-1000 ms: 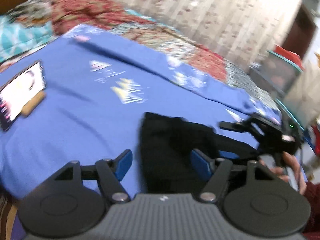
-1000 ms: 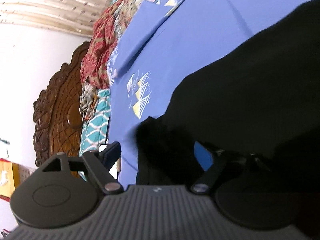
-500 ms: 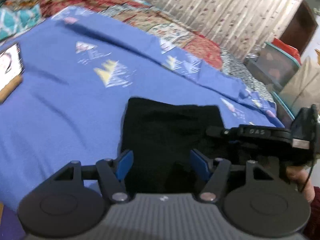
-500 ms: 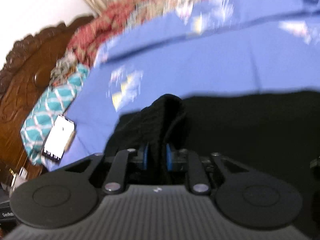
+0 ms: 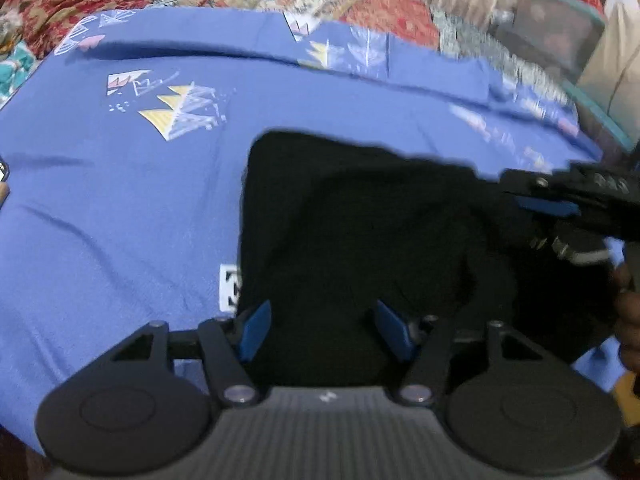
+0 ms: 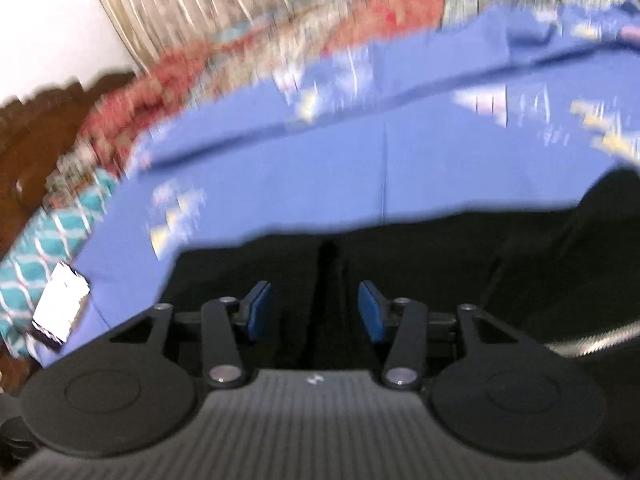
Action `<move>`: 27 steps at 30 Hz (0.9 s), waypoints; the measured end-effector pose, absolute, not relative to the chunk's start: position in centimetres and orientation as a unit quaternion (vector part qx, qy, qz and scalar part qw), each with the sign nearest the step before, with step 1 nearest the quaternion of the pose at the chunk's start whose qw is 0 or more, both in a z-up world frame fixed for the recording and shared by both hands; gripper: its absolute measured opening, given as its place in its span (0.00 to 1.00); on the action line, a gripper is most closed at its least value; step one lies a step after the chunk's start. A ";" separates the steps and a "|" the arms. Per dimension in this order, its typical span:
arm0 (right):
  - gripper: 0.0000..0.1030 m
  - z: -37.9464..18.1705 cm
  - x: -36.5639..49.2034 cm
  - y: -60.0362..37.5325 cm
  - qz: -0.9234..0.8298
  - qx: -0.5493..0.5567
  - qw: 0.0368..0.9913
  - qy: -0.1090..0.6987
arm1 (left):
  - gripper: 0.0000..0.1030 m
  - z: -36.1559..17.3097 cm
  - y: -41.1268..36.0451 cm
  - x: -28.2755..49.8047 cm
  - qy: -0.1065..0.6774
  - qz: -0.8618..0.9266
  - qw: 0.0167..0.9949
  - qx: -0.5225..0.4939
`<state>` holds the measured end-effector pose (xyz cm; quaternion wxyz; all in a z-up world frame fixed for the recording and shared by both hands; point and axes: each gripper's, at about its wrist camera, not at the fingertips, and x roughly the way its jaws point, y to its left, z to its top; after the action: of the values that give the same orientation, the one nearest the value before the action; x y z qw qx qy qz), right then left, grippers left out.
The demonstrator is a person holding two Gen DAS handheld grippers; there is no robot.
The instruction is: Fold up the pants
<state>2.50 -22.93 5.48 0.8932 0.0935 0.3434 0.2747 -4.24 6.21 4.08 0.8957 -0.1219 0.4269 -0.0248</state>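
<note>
Released since half a second ago: right tongs [image 6: 314, 312] no longer pinch the black fold, jaws opening over flat cloth. Pants [image 5: 360, 232] lie folded at centre frame on the blue bedsheet [image 5: 120, 208]. Left tongs [image 5: 320, 330] closing, pads either side of the near edge, not gripping. Phone [image 6: 60, 304] lower left, blurred.

Pants [image 5: 360, 232] lie on bedsheet [image 5: 120, 208]; phone [image 6: 60, 304] lies to their left.
</note>
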 end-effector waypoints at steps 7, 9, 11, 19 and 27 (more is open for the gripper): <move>0.42 5.3 -0.2 -22.2 0.385 0.098 0.852 0.341 | 0.56 8.0 6.6 -4.7 0.347 -0.082 0.919 -0.168; 0.41 3.1 -0.1 -20.7 0.397 0.073 0.826 0.393 | 0.53 7.2 5.3 -4.2 0.367 -0.091 0.913 -0.151; 0.41 0.9 0.4 -19.8 0.392 0.062 0.811 0.430 | 0.53 5.2 4.1 -3.4 0.407 -0.088 0.900 -0.128; 0.42 4.7 0.8 -25.4 0.403 0.132 0.824 0.375 | 0.47 4.4 3.5 -2.2 0.454 -0.046 0.885 -0.097; 0.56 5.9 0.4 -39.1 0.241 0.175 0.914 0.276 | 0.48 11.3 0.4 0.0 0.378 -0.123 0.912 -0.102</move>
<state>0.42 -39.14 5.85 0.9139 0.1749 0.2758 0.2411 0.01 0.45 11.32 0.9120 -0.1019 0.3776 -0.1233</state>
